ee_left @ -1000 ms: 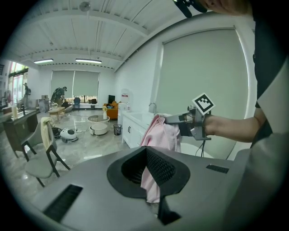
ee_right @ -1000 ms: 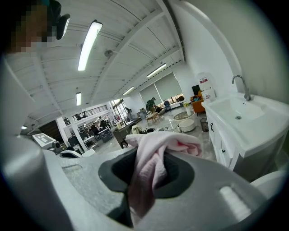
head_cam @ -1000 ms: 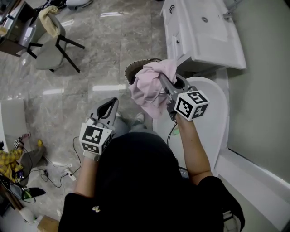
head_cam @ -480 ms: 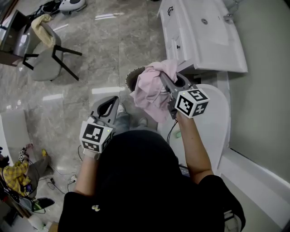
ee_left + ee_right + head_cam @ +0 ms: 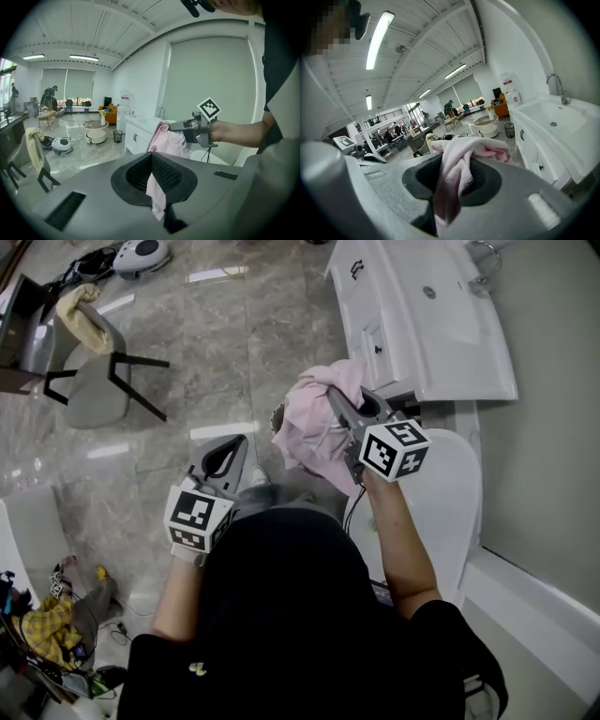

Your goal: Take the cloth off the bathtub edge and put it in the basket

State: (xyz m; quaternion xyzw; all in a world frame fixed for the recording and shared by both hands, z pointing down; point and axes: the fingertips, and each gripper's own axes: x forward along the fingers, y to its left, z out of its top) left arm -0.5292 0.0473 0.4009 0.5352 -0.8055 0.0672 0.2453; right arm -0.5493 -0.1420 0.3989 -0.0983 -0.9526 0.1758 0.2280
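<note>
My right gripper (image 5: 334, 396) is shut on the pink cloth (image 5: 314, 426) and holds it up in the air, bunched and hanging down. In the right gripper view the cloth (image 5: 459, 164) fills the gap between the jaws. A dark round basket (image 5: 278, 415) stands on the floor right under it, with only a sliver of its rim showing. The white bathtub (image 5: 457, 493) lies below my right forearm. My left gripper (image 5: 240, 442) hovers left of the cloth, shut and holding nothing. In the left gripper view the cloth (image 5: 171, 140) hangs from the right gripper (image 5: 168, 125).
A white vanity with a sink (image 5: 422, 306) stands just beyond the basket. A grey chair (image 5: 94, 381) with a beige cloth on it is at the far left, and a robot vacuum (image 5: 141, 253) behind it. Cables and clutter (image 5: 47, 624) lie at the lower left.
The cloth in my right gripper has drifted further over the basket, which is now almost hidden. The view has moved forward over the floor. Both grippers keep their state.
</note>
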